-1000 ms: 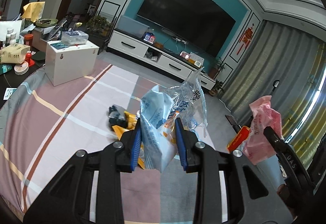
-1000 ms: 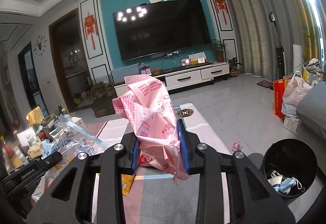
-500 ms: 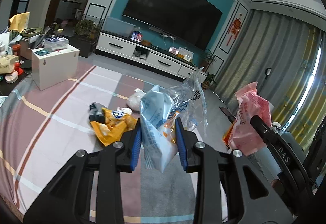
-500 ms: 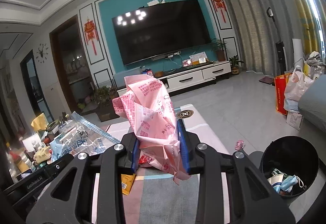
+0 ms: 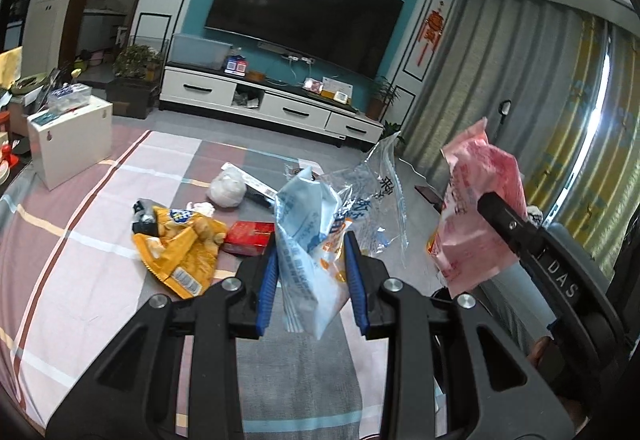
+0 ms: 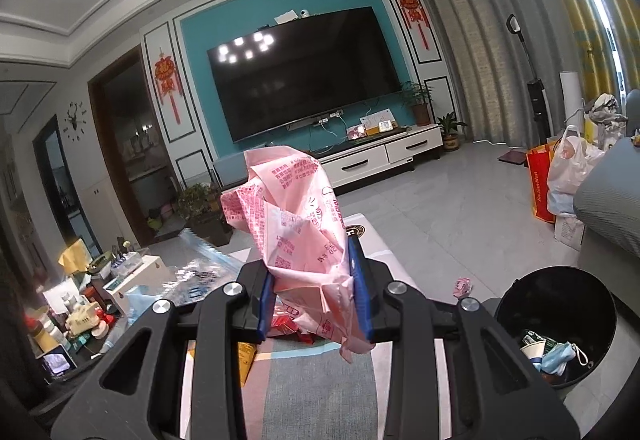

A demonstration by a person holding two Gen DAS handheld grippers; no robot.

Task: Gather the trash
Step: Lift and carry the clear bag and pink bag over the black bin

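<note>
Living room with big dark television (image 6: pixel 304 72) on teal wall at 12 o'clock, white cabinet (image 5: pixel 272 104) under it. Striped cloth (image 5: pixel 80 272) over the table, with trash not yet collected: yellow snack bag (image 5: pixel 180 256) at 9 o'clock from the left gripper, red packet (image 5: pixel 248 238) just beside it, white crumpled ball (image 5: pixel 227 191) farther at 11 o'clock.

Left gripper (image 5: pixel 312 280) closed to a narrow gap on a light blue plastic bag (image 5: pixel 308 240), with clear crinkled film (image 5: pixel 372 196) standing up behind it; held above the cloth, not touching it. Right gripper (image 6: pixel 316 300) closed the same way on a pink printed bag (image 6: pixel 296 232), seen also at 3 o'clock in the left view. Black trash bin (image 6: pixel 560 320) on the floor at 4 o'clock from the right gripper, open, already with a cup and a blue mask inside.

Probably very light, soft and a little slippery, both bags. Crumpled bulk gripped well; loose tails hanging below the pads, likely to catch on the bin rim. Best grip for the yellow bag on a folded thick edge, not on the flat slick face.
</note>
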